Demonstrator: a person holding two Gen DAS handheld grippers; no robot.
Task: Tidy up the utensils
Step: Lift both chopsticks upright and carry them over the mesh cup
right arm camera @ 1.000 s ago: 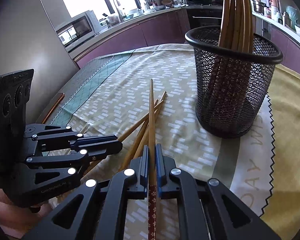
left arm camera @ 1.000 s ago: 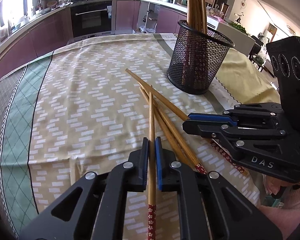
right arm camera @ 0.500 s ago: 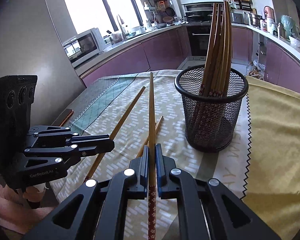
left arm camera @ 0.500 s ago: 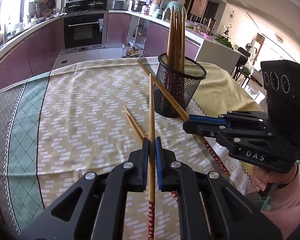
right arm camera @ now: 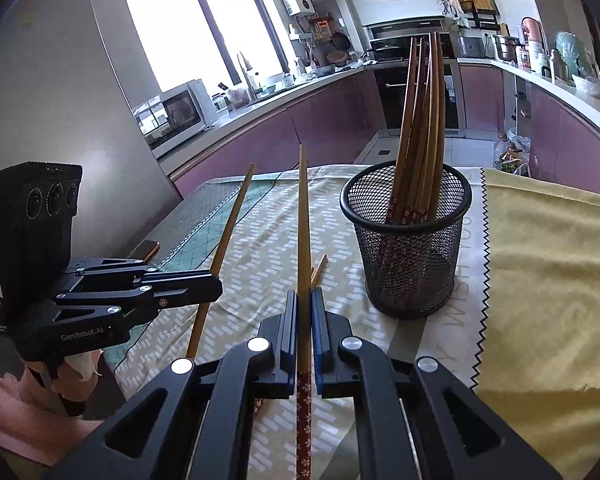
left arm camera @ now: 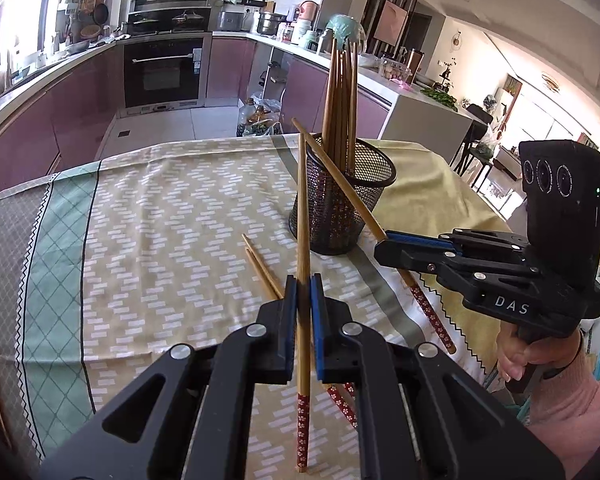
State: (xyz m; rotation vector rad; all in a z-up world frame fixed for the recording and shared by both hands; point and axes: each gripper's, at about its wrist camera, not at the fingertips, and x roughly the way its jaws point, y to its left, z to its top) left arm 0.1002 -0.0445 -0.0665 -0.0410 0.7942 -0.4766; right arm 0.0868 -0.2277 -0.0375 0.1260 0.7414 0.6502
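Each hand's gripper pinches one wooden chopstick with a red flowered end, both lifted off the table. My left gripper [left arm camera: 303,286] is shut on a chopstick [left arm camera: 302,216] that points up and away. My right gripper [right arm camera: 304,300] is shut on another chopstick [right arm camera: 303,220]; from the left wrist it shows as the right gripper [left arm camera: 384,245] with its slanted chopstick [left arm camera: 340,180] crossing in front of the black mesh holder [left arm camera: 364,184]. The holder [right arm camera: 408,240] stands upright with several chopsticks [right arm camera: 420,120] in it. Two more chopsticks [left arm camera: 262,268] lie on the cloth below the grippers.
A patterned tablecloth [left arm camera: 160,220] covers the table, with a yellow cloth [right arm camera: 540,280] at the right side. A phone [right arm camera: 146,249] lies near the left table edge. Kitchen counters and an oven [left arm camera: 162,72] stand beyond the table. A hand in a pink sleeve [left arm camera: 540,364] holds the right gripper.
Both grippers have risen with their chopsticks, lifting them off the table. The mesh holder now appears farther and lower in both views; two chopsticks stay on the cloth.
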